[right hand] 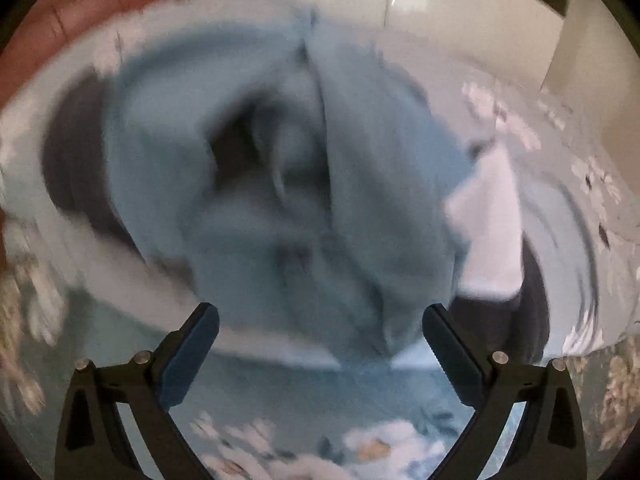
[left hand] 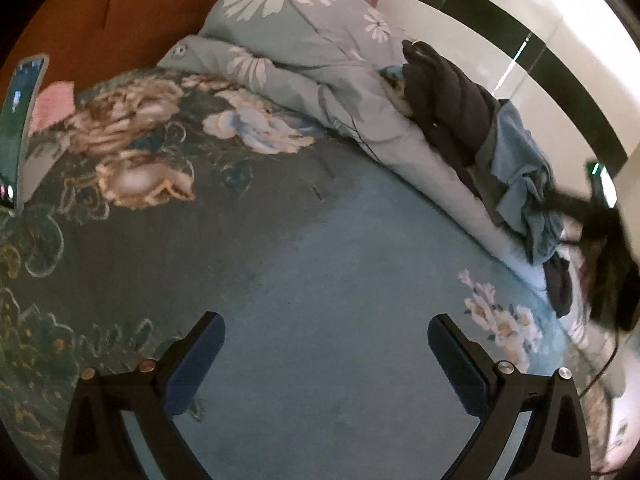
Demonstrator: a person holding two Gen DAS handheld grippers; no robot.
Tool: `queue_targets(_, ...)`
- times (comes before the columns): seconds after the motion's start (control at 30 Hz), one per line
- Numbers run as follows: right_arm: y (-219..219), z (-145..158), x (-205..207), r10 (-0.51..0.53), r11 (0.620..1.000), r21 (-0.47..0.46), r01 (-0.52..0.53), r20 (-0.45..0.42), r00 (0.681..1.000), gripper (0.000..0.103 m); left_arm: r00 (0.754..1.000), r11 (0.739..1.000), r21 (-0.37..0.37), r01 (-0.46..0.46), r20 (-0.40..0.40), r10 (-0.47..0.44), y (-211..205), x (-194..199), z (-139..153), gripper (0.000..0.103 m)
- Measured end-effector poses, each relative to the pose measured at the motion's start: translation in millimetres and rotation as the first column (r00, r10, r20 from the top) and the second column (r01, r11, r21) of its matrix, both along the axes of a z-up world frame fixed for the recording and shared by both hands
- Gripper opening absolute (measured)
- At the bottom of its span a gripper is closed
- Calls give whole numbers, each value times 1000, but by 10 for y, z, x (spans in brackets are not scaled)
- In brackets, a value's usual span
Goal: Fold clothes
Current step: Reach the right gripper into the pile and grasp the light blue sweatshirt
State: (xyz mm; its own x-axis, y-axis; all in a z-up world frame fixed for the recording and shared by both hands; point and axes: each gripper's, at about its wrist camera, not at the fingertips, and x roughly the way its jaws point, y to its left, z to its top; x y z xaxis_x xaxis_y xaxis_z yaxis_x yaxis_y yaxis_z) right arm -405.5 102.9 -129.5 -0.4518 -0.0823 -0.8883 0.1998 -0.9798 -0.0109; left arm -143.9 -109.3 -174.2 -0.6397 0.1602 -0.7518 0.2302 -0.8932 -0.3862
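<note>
on the bed: both hand-held grippers point down at a bedspread with a flower print
left hand-held gripper: jaws wide apart, nothing between them, only bare blue bedspread beneath
ahead of left hand-held gripper: a rumpled pale quilt with white daisies, bunched along the far side of the bed
clothes pile: up and to the right of the left hand-held gripper, lying on the quilt's edge; a dark garment on the far end, a blue garment crumpled just beside it, nearer the right rim
right edge, left view: a dark blurred shape reaches over the blue garment; too smeared to tell what part it is
far left of left hand-held gripper: a phone standing upright, screen lit, with something pink beside it
right hand-held gripper: jaws spread wide, no cloth pinched; pads not touching anything
ahead of right hand-held gripper: the blue garment fills the middle of the view, heaped and creased, its lower fold just beyond the fingertips
either side of it: dark cloth to the left, a white patch to the right
sharpness: right view heavily blurred, so seams and edges cannot be told
behind the bed: a glossy white wall with a dark band
</note>
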Motion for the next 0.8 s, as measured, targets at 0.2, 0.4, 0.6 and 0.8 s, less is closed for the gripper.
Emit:
queue_targets(0.2,264,-182,-249,-163,986,-22,164,52,985,46,999,999,-29,40,8,-39,72,29,63,103)
queue_targets(0.4,525,259,-113,-188,978,-94,186,-7,982,11,999,999,17,34,12,-34,19,35,177,103)
queue_targets(0.6,757,977,410,-107,981,-170,91,-85,991,10,999,999,23,40,-29,-40,-8,165,550,103)
queue_targets(0.8,896,1541,1125,-29,963,-269,-2,-111,993,9,992,997,-20,70,-102,-72,-3,392,1078,103)
